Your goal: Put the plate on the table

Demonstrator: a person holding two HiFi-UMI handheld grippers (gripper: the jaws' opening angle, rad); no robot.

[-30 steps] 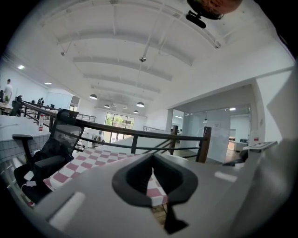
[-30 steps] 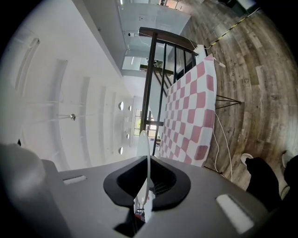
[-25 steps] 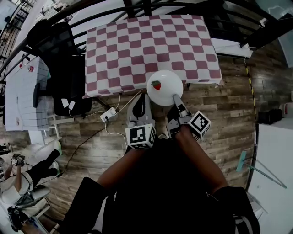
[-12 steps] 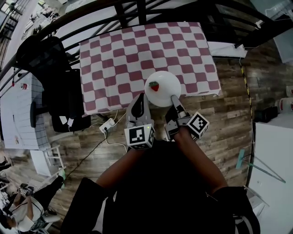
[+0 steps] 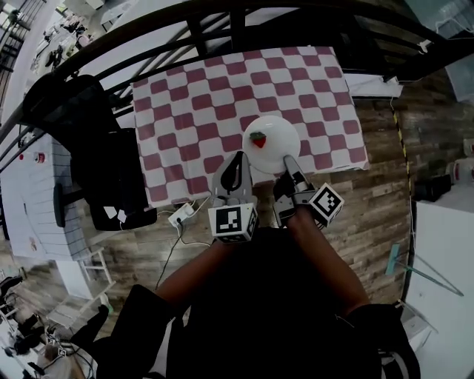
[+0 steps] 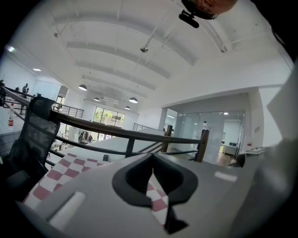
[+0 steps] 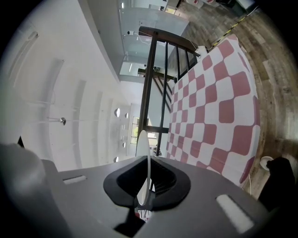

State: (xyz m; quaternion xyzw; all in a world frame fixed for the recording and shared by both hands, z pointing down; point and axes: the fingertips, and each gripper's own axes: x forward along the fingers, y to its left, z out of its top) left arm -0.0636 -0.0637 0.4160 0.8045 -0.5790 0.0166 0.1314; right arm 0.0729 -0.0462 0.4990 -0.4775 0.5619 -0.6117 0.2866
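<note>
A white plate (image 5: 272, 146) with a strawberry picture hangs over the near edge of the table with the red-and-white checked cloth (image 5: 222, 96). My right gripper (image 5: 288, 161) is shut on the plate's near rim. In the right gripper view the plate (image 7: 143, 148) stands edge-on, pinched between the jaws of the right gripper (image 7: 148, 188), with the checked table (image 7: 219, 111) beyond. My left gripper (image 5: 235, 158) hovers just left of the plate, shut and holding nothing. In the left gripper view, the left gripper (image 6: 152, 158) has its tips meeting over the cloth (image 6: 60, 169).
A black chair (image 5: 96, 155) stands left of the table, and a dark railing (image 5: 222, 22) runs behind it. A white power strip (image 5: 183, 215) with cables lies on the wooden floor near the table's front left. A white table (image 5: 33, 200) stands far left, a green-handled tool (image 5: 392, 259) at right.
Both grippers and the plate have come forward relative to the table. The plate now lies further over the checked cloth's near edge. The right grip is unchanged.
</note>
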